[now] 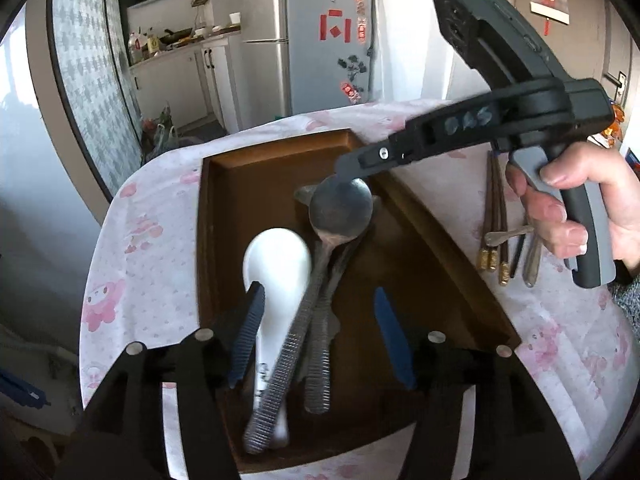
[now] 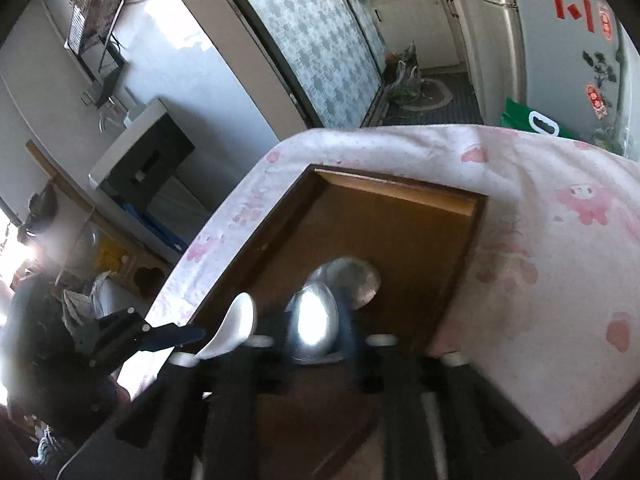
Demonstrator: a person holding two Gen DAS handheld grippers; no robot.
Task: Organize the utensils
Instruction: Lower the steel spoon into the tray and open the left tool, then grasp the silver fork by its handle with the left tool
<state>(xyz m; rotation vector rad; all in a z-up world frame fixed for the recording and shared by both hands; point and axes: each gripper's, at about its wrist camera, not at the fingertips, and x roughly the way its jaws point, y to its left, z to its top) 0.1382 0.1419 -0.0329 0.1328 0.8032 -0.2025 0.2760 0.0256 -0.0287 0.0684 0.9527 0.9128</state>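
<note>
Jaws of the left gripper (image 1: 316,320) stand apart over the spoon handles, gripping nothing; the right gripper (image 1: 344,172) is open, its tips at the metal spoon (image 1: 340,210) bowl. Three or so spoons, including a white ceramic spoon (image 1: 276,264), already lie in the wooden tray (image 1: 440,248). Chopsticks (image 1: 496,216) and other cutlery wait on the table (image 1: 152,240).

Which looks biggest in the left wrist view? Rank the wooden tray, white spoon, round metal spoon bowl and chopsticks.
1. wooden tray, by far.
2. white spoon.
3. chopsticks: about as long as the white spoon but thinner and farther away, so unsure.
4. round metal spoon bowl.
</note>
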